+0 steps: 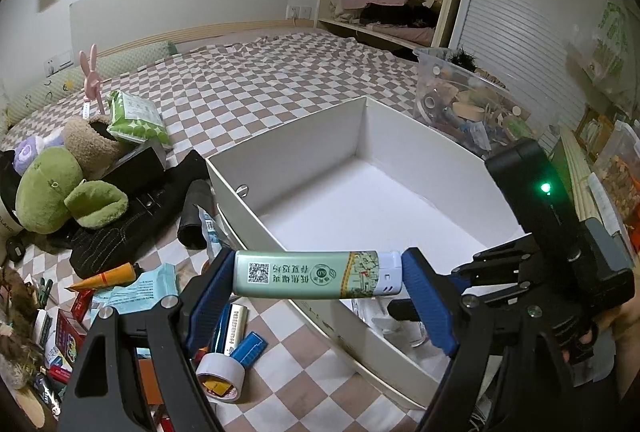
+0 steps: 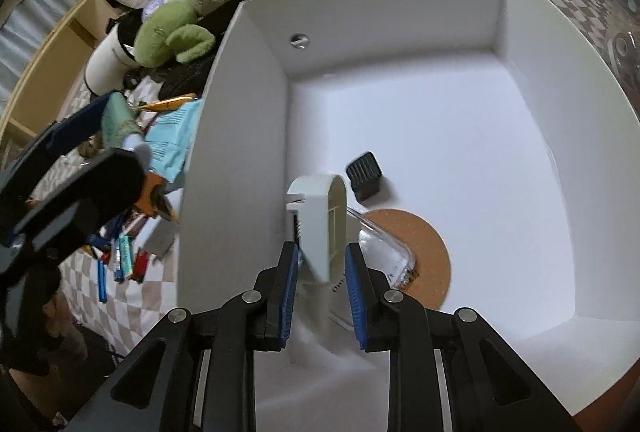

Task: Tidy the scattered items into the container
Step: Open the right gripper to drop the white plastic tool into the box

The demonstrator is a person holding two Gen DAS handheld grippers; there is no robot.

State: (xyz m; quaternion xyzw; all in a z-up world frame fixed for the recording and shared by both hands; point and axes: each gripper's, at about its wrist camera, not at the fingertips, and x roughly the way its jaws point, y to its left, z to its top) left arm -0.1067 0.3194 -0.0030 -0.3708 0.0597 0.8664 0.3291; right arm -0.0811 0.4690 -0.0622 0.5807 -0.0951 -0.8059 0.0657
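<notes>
My left gripper (image 1: 316, 278) is shut on a pale green tube with a white cap (image 1: 316, 275), held crosswise above the near-left wall of the white box (image 1: 240, 207). It also shows in the right wrist view (image 2: 116, 123). My right gripper (image 2: 322, 272) is inside the white box (image 2: 240, 135), jaws apart around a grey-white plastic clip (image 2: 320, 220) that leans between the pads; contact is unclear. In the box lie a cork coaster (image 2: 416, 236), a clear plastic case (image 2: 384, 244) and a small black block (image 2: 363, 175).
Scattered items lie left of the box on the checked bedspread: a green plush frog (image 1: 52, 187), black cloth (image 1: 132, 220), an orange tube (image 1: 108, 276), a tape roll (image 1: 220, 372), pens (image 2: 120, 256). A clear bin of clutter (image 1: 472, 103) stands behind the box.
</notes>
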